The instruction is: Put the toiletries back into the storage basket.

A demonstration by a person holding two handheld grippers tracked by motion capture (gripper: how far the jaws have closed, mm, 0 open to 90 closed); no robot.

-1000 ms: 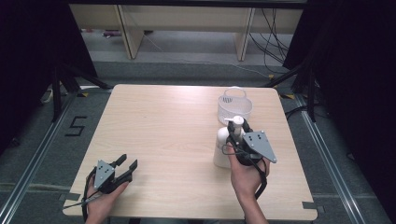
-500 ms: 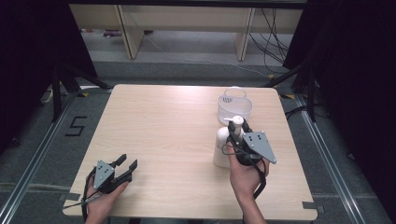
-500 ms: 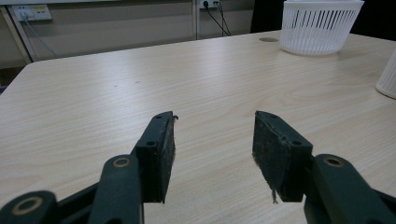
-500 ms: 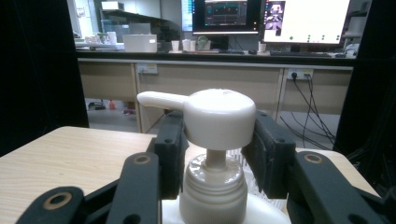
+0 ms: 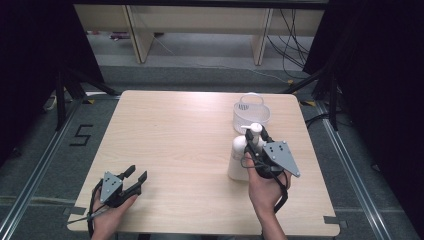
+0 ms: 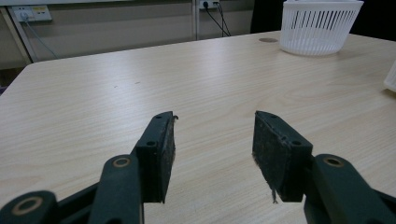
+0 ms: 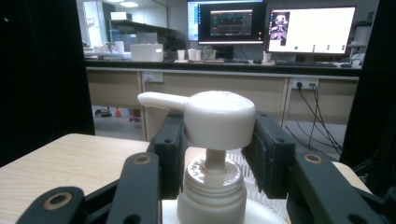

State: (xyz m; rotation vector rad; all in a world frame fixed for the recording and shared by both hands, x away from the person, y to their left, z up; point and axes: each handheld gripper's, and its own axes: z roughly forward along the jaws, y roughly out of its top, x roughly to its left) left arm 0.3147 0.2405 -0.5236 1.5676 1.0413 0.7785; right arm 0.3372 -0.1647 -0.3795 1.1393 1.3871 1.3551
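Note:
A white pump bottle (image 5: 236, 159) stands upright on the right half of the wooden table (image 5: 175, 130). My right gripper (image 5: 256, 136) reaches over it from the near side, and its two black jaws sit against either side of the round pump head (image 7: 219, 119), shut on it. The spout points to the left in the right gripper view. A white slotted basket (image 5: 251, 113) stands just behind the bottle. My left gripper (image 5: 136, 176) rests at the table's near left corner, open, with bare wood between its pads (image 6: 163, 149). The basket (image 6: 320, 25) lies far ahead of it.
Beyond the table's far edge are wooden shelf legs and cables on the floor. Dark stands flank the table on both sides. A bench with lit monitors (image 7: 273, 28) shows far off in the right gripper view.

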